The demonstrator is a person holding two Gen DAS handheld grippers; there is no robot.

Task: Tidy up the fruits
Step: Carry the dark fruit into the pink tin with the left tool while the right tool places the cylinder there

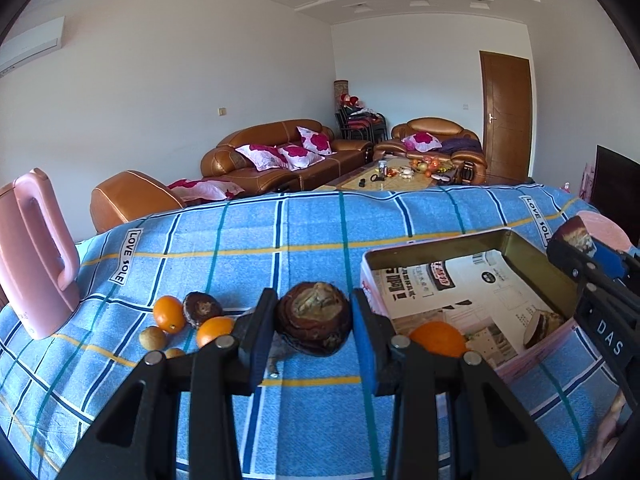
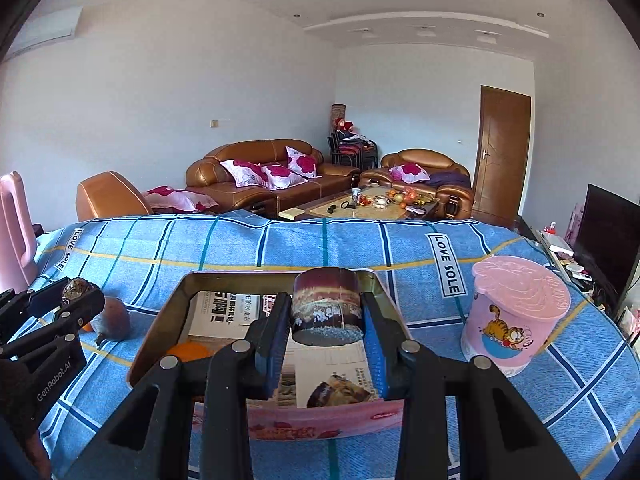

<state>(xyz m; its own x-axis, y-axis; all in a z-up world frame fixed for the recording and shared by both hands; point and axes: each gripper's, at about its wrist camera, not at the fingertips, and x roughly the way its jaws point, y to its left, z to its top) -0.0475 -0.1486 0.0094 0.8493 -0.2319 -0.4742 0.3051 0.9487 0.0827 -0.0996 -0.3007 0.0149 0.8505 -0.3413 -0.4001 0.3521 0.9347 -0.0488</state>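
My left gripper (image 1: 314,330) is shut on a dark brown wrinkled fruit (image 1: 314,318), held above the blue checked cloth just left of the tin box (image 1: 440,241). In the right wrist view the left gripper (image 2: 74,295) shows at the left edge with that fruit. My right gripper (image 2: 326,320) is shut on a dark, flat-cut fruit piece (image 2: 326,304) over the paper-lined box (image 2: 158,328). Inside the box lie an orange (image 1: 438,338) and another dark piece (image 1: 540,326). Two oranges (image 1: 169,314), a brown fruit (image 1: 202,308) and a small tan fruit (image 1: 152,338) lie on the cloth to the left.
A pink kettle (image 1: 36,256) stands at the table's left end. A pink cartoon cup (image 2: 516,312) stands right of the box. A reddish-brown fruit (image 2: 112,318) lies on the cloth left of the box. Sofas and a coffee table fill the room beyond the far edge.
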